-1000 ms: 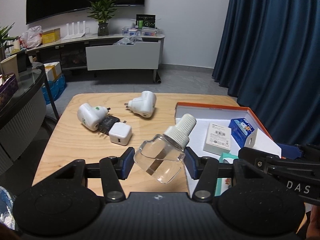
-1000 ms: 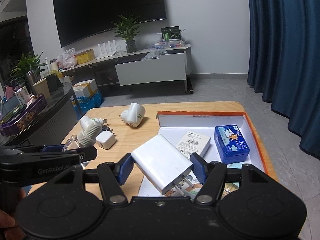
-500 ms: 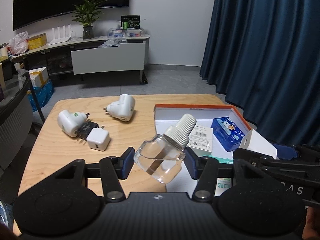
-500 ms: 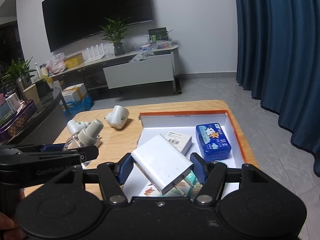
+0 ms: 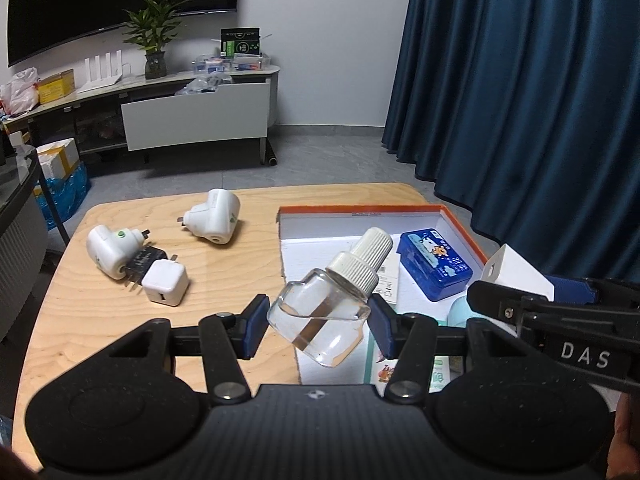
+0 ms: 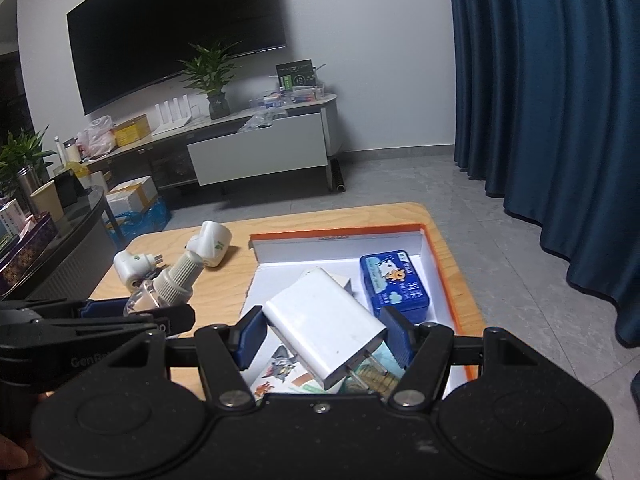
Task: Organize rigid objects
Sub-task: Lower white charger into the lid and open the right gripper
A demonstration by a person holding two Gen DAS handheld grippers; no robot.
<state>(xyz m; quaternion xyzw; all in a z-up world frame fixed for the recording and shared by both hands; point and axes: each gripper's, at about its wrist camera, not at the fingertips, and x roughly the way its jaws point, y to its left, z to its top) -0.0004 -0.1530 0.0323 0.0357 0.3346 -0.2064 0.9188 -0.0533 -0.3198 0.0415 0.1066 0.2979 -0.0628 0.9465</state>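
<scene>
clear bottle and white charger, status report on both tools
Left tool shut on clear bottle. Right tool shut on white charger. Both held above orange-rimmed box; nothing blocking.

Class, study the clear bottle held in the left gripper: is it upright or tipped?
Tipped. The clear bottle leans with its ribbed white cap pointing up and to the right, while the left gripper clamps its glass body.
</scene>
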